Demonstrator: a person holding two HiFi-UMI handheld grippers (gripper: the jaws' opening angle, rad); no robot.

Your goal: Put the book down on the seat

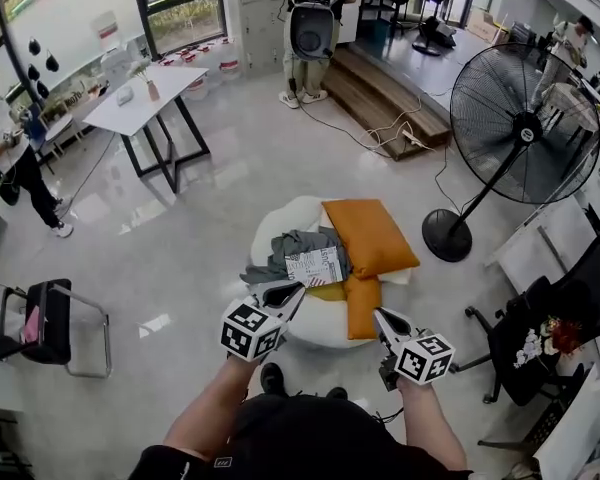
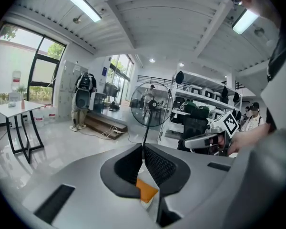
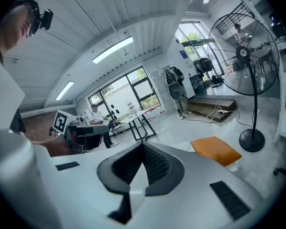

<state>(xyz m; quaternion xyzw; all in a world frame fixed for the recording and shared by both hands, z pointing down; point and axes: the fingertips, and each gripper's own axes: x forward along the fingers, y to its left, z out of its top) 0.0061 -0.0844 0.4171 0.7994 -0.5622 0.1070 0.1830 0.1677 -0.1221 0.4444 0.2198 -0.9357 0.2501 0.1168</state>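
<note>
Your left gripper (image 1: 294,291), right gripper (image 1: 379,314): jaws together, empty; book (image 1: 315,266) on seat (image 1: 280,223), against grey cloth (image 1: 290,244), orange cushion (image 1: 368,236); fan (image 1: 520,128) near right.

Daylight from the tall windows (image 1: 185,13) fills the room, and the glossy floor (image 1: 225,178) throws back pale glare. A ceiling strip light (image 2: 78,1) burns out to white. Both gripper views bend strongly towards their edges, with black corners. The left gripper (image 2: 143,151), close to its lens, looks soft. Shadows in the head view are faint.
</note>
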